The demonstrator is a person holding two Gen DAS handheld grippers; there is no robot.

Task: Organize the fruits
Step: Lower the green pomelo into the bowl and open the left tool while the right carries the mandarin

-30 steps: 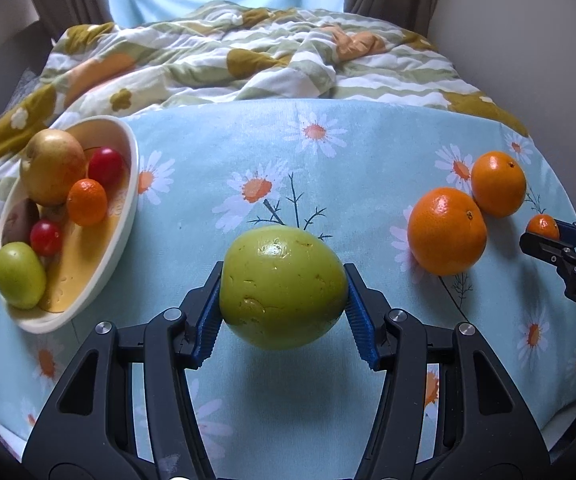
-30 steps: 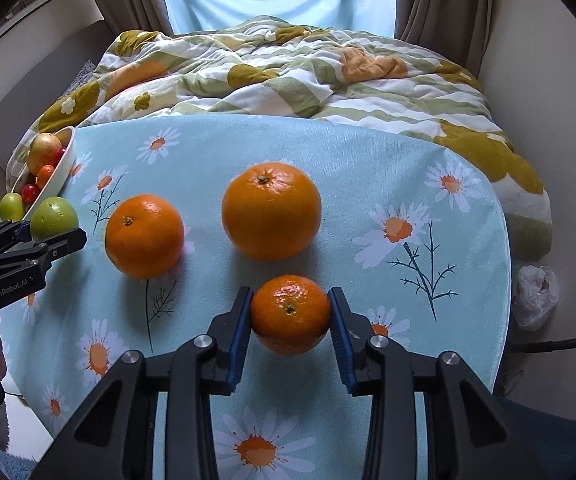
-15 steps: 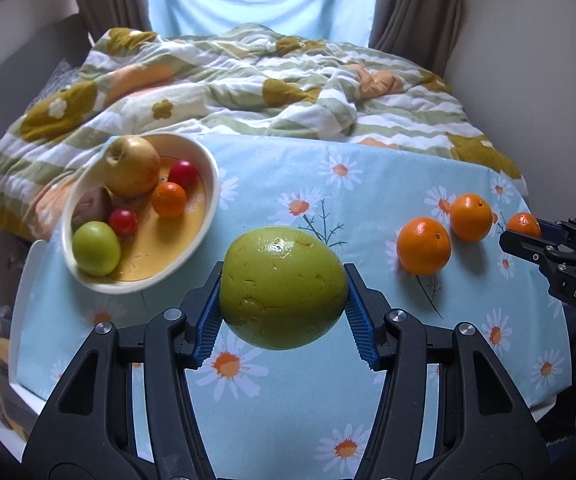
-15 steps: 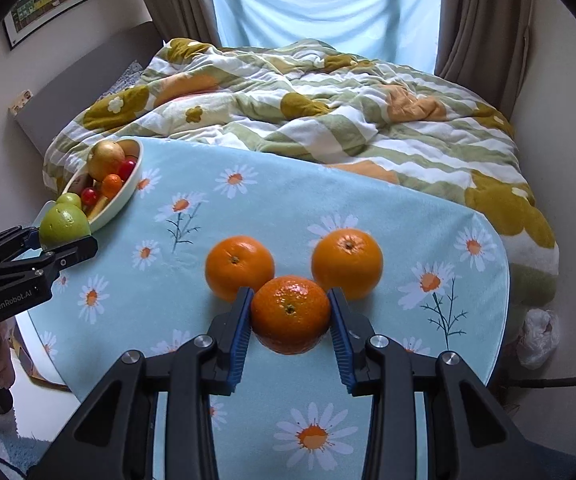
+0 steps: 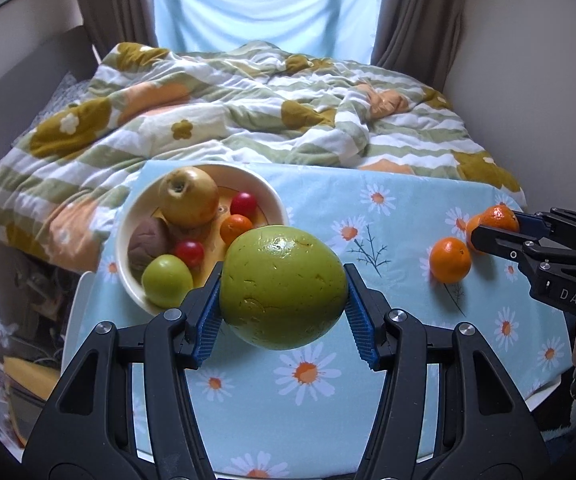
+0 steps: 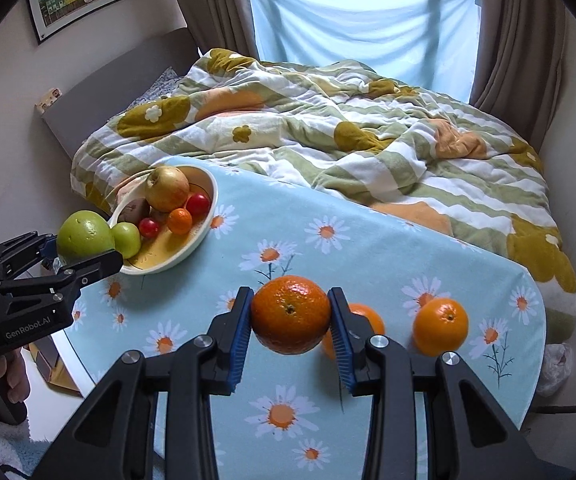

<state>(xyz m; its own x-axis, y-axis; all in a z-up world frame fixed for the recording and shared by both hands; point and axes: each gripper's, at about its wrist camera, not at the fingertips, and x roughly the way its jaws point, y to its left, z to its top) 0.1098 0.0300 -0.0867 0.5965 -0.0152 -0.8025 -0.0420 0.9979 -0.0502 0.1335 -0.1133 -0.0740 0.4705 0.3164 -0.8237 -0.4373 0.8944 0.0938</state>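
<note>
Bowl [image 5: 128, 236], left-wrist view: six fruits already inside; left tongs [image 5: 284, 308] clenched on a big green fruit [image 5: 284, 286] held just before its rim. Right-wrist view: right tongs [image 6: 291, 324] grip a mandarin [image 6: 291, 314] above the surface [image 6: 367, 248], where two oranges [image 6: 441, 326] remain, seemingly still unsorted.

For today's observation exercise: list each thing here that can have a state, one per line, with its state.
Left claw: shut on large green apple, lifted.
Right claw: shut on small orange mandarin, lifted.
Cream round bowl: upright, holding fruit.
Two loose oranges: resting on daisy tablecloth.
</note>
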